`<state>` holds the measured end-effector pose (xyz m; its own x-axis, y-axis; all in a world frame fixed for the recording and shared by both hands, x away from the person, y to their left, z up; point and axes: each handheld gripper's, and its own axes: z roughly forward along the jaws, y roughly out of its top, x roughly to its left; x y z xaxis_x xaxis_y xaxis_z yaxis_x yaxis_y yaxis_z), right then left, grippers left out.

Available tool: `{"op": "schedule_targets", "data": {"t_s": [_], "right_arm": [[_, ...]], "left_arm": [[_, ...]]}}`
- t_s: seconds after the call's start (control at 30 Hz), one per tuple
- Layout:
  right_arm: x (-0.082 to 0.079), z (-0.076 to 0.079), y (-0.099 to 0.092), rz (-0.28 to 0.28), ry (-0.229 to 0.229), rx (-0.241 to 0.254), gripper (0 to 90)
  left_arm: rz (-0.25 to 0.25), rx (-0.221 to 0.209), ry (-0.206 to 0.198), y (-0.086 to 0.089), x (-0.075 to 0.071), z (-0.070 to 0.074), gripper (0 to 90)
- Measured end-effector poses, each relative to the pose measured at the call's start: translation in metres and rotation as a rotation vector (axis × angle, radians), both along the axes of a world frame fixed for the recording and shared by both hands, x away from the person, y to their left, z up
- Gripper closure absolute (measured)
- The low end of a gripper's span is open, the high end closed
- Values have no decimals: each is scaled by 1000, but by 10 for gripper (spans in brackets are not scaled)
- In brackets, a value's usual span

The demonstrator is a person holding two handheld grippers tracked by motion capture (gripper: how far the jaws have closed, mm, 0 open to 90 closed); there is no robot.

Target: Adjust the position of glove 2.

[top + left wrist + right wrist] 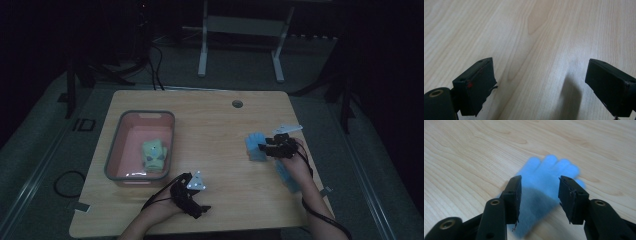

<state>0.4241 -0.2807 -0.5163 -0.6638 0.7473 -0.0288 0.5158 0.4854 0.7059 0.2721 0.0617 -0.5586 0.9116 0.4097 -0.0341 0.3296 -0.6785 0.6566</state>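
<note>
At the near edge of the pale wooden table, the left tool rests spread wide with nothing between its jaws. Farther out on the right, the right tool hovers over a soft light-blue fabric glove lying flat; its jaws straddle the cuff end, half narrowed, not yet pinching cloth. This looks like the grasping step: next, lower and clench. Beyond, at the left, a pink plastic bin holds a pale green glove.

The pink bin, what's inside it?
Inside the pink bin lies a pale green glove, near its right wall. The bin's floor under the glove is covered, so anything beneath it cannot be seen.
</note>
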Motion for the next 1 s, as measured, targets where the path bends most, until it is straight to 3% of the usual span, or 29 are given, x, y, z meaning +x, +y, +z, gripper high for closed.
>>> {"op": "schedule_targets", "data": {"t_s": [0.13, 0.2, 0.33, 0.53, 0.7, 0.77, 0.83, 0.93, 1.0], "right_arm": [[10, -6, 6, 8, 21, -9, 536], [19, -15, 9, 3, 49, -19, 541], [21, -26, 11, 5, 73, -37, 550], [20, -30, 11, 1, 59, -30, 601], [17, -28, 16, 5, 75, -44, 786], [16, -26, 19, 1, 79, -36, 806], [13, -23, 20, 18, 98, 21, 816], [7, -13, 26, 42, 74, 28, 824], [2, -3, 31, 56, 66, 39, 827]], "left_arm": [[-15, 17, -8, -1, -1, 0, 93], [0, -5, -5, 1, 0, 0, 93], [3, -14, -4, 3, 1, 0, 93], [10, -29, -15, 6, 1, 0, 92], [29, -58, -17, 9, 2, 0, 90], [30, -62, -20, 10, 2, 0, 90], [31, -69, -33, 10, 2, 0, 90], [39, -79, -61, 12, 2, 0, 90], [39, -93, -55, 13, 2, 0, 90]]}}
